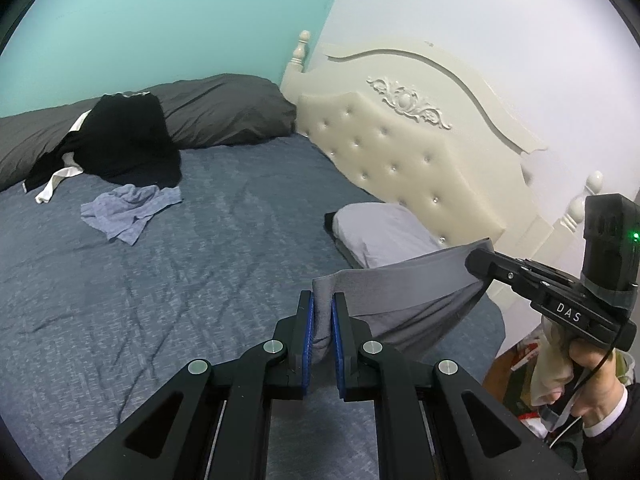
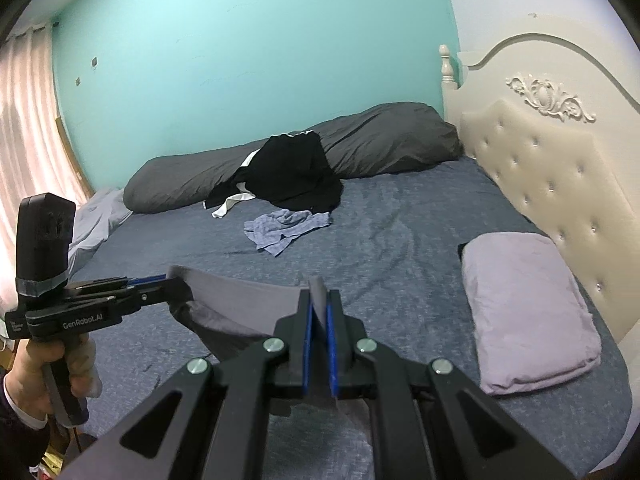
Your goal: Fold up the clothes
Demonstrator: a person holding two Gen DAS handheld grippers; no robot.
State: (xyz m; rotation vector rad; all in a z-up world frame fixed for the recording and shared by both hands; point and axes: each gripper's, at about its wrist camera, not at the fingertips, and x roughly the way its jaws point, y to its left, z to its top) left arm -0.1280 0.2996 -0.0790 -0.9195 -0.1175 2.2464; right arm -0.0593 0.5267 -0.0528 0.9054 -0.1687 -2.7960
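Left wrist view shows the left gripper (image 1: 322, 324) clenched on one end of the grey garment (image 1: 408, 276), with the right gripper (image 1: 478, 262) pinching the other end, so the waistband hangs stretched between them above the near edge of the bed (image 1: 200, 300). To fold well, both grips should likely keep the band taut and level while laying it flat. Only the right wrist view shows the curtain (image 2: 28, 120) and the whole folded lilac cloth (image 2: 528, 304).
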